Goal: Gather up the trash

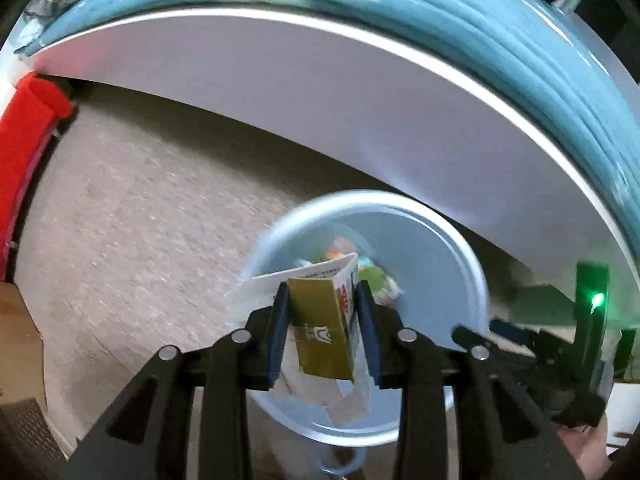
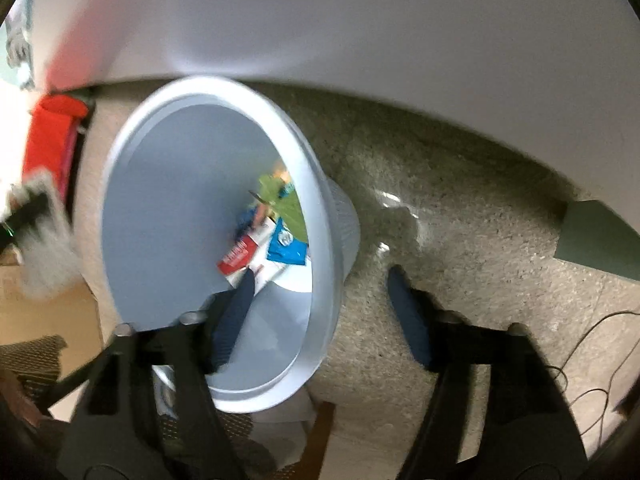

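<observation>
My left gripper (image 1: 322, 292) points down over a pale blue waste bin (image 1: 440, 264). It is shut on a gold-coloured carton (image 1: 320, 332) that has white paper and clear film bunched behind it. In the right wrist view my right gripper (image 2: 323, 276) stands open with nothing between its fingers. It straddles the bin's rim (image 2: 316, 184), one finger over the inside and the other over the floor. At the bottom of the bin lie a green wrapper (image 2: 284, 204), a blue packet (image 2: 288, 248) and a red and white packet (image 2: 240, 258).
The bin stands on a speckled floor (image 2: 460, 280) beside a white panel (image 1: 320, 100) with teal bedding (image 1: 520, 40) above it. A red cloth item (image 1: 28, 140) and a cardboard box (image 1: 16, 340) are at the left. A green block (image 2: 596, 236) and thin cables (image 2: 592, 360) are at the right.
</observation>
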`<state>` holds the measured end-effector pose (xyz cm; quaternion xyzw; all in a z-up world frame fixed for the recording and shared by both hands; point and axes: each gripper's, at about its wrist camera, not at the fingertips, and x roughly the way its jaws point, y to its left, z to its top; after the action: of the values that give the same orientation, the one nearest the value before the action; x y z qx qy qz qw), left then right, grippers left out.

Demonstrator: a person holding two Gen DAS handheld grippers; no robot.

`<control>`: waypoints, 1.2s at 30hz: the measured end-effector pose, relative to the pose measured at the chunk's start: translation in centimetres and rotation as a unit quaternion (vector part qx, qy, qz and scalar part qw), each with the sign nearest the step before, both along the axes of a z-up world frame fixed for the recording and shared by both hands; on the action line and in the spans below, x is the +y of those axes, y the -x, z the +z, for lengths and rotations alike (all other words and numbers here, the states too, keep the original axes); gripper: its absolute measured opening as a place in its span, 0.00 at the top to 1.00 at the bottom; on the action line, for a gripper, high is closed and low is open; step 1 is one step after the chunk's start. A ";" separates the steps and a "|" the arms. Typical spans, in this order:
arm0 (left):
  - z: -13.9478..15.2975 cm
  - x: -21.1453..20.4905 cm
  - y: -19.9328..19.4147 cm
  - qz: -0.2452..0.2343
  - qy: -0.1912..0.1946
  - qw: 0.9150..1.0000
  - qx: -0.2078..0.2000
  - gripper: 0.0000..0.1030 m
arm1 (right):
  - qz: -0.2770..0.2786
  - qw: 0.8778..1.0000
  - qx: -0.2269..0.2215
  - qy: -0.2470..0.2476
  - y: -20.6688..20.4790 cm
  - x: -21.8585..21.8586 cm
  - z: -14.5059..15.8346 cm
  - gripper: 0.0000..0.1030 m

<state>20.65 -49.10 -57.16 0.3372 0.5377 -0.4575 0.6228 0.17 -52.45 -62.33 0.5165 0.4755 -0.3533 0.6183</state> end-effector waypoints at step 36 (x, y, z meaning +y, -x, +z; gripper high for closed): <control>45.7 23.7 8.9 0.298 0.270 0.886 -0.232 0.05 | 0.175 0.909 -0.209 0.315 0.4 12.4 48.1 0.06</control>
<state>11.72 -25.37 -11.45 0.0762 0.3086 -0.2868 0.9037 -0.22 -40.08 -14.26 0.2657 0.2823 -0.2546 0.8859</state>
